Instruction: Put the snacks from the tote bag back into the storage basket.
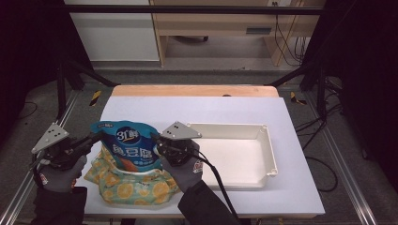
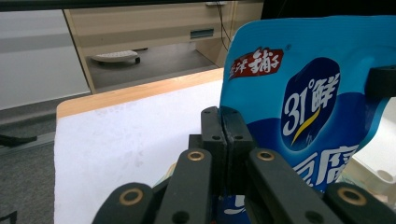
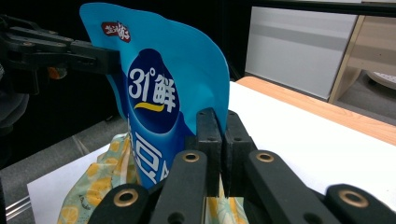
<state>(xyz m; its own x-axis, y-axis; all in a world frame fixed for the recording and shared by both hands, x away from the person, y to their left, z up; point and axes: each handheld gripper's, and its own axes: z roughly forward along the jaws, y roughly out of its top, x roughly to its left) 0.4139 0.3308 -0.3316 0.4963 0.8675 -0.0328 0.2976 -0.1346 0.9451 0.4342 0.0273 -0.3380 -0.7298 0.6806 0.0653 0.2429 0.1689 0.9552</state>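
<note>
While both tongs pinch it, these are the facts of the blue pouch:

Pouch: blue pouch [image 1: 129,145] held upright between the left tongs [image 1: 96,136] and the right tongs [image 1: 157,140], its lower part down in the open mouth of a cloth bag [image 1: 133,185].
Writing: large white "31°鲜" on a dark blue round patch, with a yellow swoosh under it; a small red label with white characters at the upper corner, too small to read for certain; larger white characters lower down, partly cut off by the tongs.
Left tongs: clenched on the pouch's edge, jaws pressed together with the blue film between them in the left gripper view [image 2: 225,140].
Right tongs: clenched on the opposite edge, jaws tight on the film in the right gripper view [image 3: 219,140].
Hands: grey gloves with a red mark, dark sleeves.
Cloth bag: pale green with orange slices printed on it, under and between the tongs, crumpled on the surface.
Tray: white shallow tray [image 1: 263,161], just to the right of the right tongs, nothing in it.
Surface: white sheet [image 1: 197,108] over a wooden top, whose edge shows at the far side.
Room: grey floor, pale wooden furniture and a white cabinet beyond the surface, black frame bars and cables at the sides.
</note>
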